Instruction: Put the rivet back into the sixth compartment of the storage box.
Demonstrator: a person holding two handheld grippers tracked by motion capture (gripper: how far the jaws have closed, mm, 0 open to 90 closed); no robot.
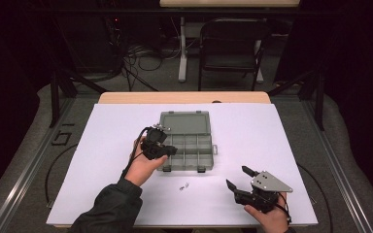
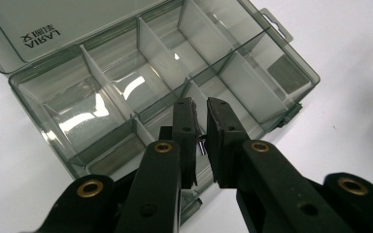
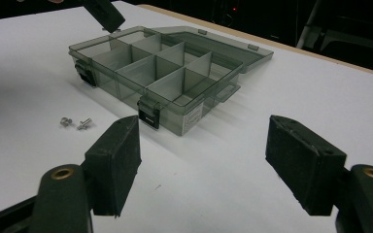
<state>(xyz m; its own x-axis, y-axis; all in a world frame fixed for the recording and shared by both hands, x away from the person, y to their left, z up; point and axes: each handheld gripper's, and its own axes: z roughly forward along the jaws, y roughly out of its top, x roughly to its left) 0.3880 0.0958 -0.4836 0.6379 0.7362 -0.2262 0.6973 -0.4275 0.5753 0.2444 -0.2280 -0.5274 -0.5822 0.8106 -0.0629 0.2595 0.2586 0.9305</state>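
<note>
A clear grey compartment box (image 1: pixel 212 158) lies mid-table with its lid (image 1: pixel 184 122) folded open at the back. My left gripper (image 1: pixel 169 150) hovers over the box's front-left corner. In the left gripper view its jaws (image 2: pixel 201 124) stand almost together, shut on a small metal screw (image 2: pixel 202 144) above the box's compartments (image 2: pixel 39 124). My right gripper (image 1: pixel 238 176) rests near the table's front right, open with nothing between its pads (image 3: pixel 204 165). Two small screws (image 1: pixel 183 186) lie loose on the white table in front of the box, also visible as screws (image 3: pixel 75 122) in the right gripper view.
The box (image 3: pixel 194 114) has several divided compartments that look bare, and black latches (image 3: pixel 148 115) on its front wall. The white table sheet (image 1: pixel 116 194) ends near the front edge. A folding chair (image 1: pixel 230 48) and cables stand beyond the table.
</note>
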